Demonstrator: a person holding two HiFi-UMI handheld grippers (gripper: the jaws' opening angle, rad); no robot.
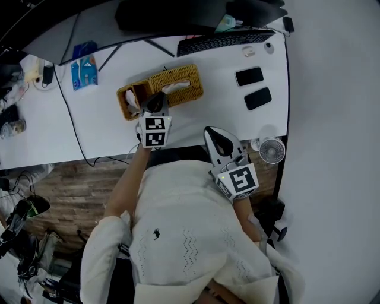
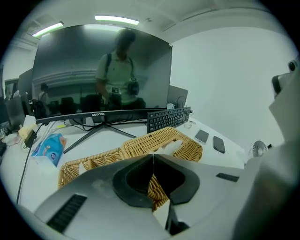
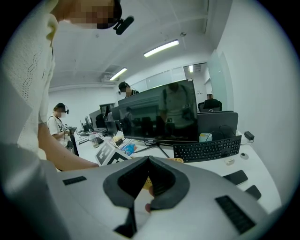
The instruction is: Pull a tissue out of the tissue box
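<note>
**Tissue ahead and to the right of the clenched left gripper**

The tissue (image 1: pixel 177 86) was seen standing up from the slot of the wicker tissue box (image 1: pixel 189 89). The box's long axis was noted running across the head view, rising slightly to the right. The left gripper (image 1: pixel 156 101) was found at the box's near left end, pointed down at it. Its jaws were pressed together with nothing seen between them. The tissue was judged to lie just ahead and to the right of the tip, so re-opening would be needed before a grasp.

The right gripper (image 1: pixel 218 140) was also clenched and empty. It was held back over the near edge of the desk (image 1: pixel 89 130), farther from the box, so the left was taken as the nearer.

A wicker tray (image 1: pixel 129 102) was recorded touching the box's left end. On the white, flat desk a keyboard (image 1: pixel 225 40), two phones (image 1: pixel 253 87) and a small fan (image 1: pixel 272 150) were logged to the right, with a monitor (image 1: pixel 160 16) behind. The room was noted as an open office with a wood-pattern floor (image 1: pixel 65 184).
</note>
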